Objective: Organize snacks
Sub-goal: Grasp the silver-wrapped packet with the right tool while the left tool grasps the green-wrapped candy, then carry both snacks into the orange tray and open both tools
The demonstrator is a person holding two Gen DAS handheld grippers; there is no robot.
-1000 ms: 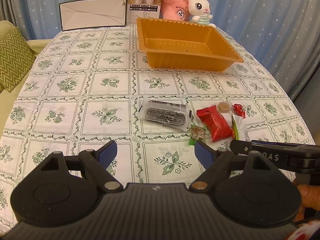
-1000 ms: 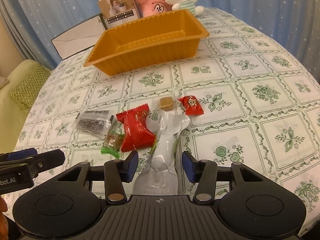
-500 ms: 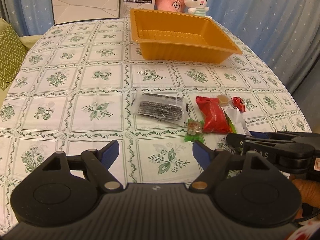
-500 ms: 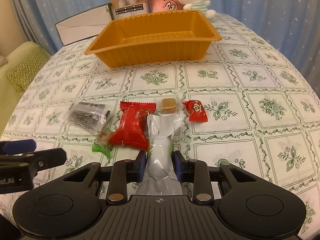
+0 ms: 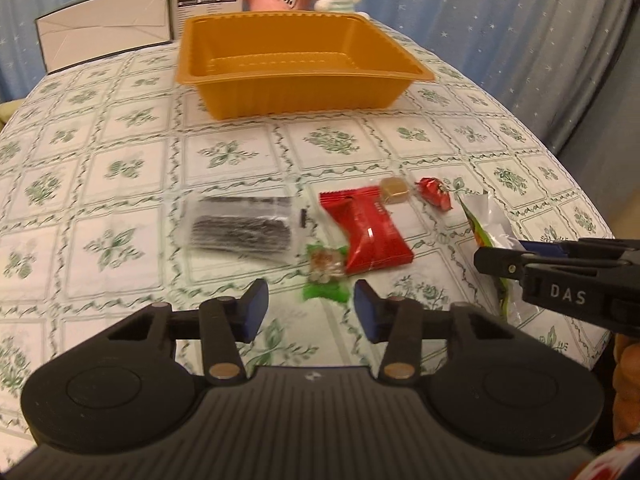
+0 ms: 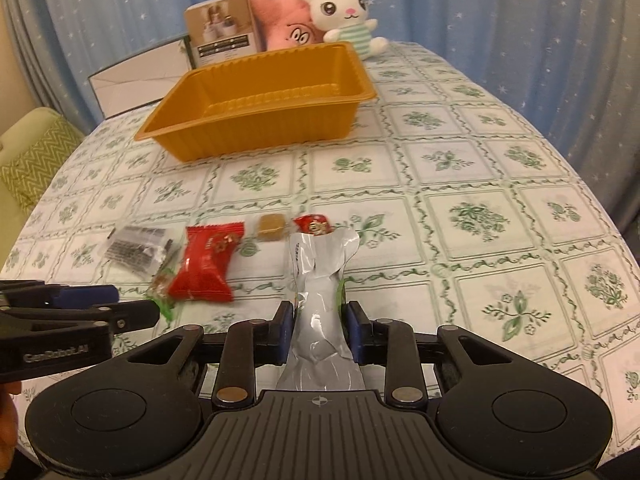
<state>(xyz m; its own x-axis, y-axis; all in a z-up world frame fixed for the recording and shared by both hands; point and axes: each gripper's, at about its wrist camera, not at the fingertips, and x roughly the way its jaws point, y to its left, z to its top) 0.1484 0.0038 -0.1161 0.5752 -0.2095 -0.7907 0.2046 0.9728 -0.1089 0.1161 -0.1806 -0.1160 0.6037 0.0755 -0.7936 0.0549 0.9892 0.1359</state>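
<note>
Your right claw [image 6: 317,332] is pinching the silver snack pouch [image 6: 320,280], which juts forward between the blue pads, its far end lifted off the table [image 6: 460,184]. Your left claw [image 5: 307,306] is spread with nothing between its pads, low over the cloth with the green-wrapped candy [image 5: 326,270] just ahead of it. Beyond that lie the red packet [image 5: 368,232], the dark clear-wrapped snack [image 5: 240,230], a caramel cube [image 5: 394,189] and a small red candy [image 5: 434,197]. The orange tray [image 5: 296,92] sits farther ahead of both claws.
</note>
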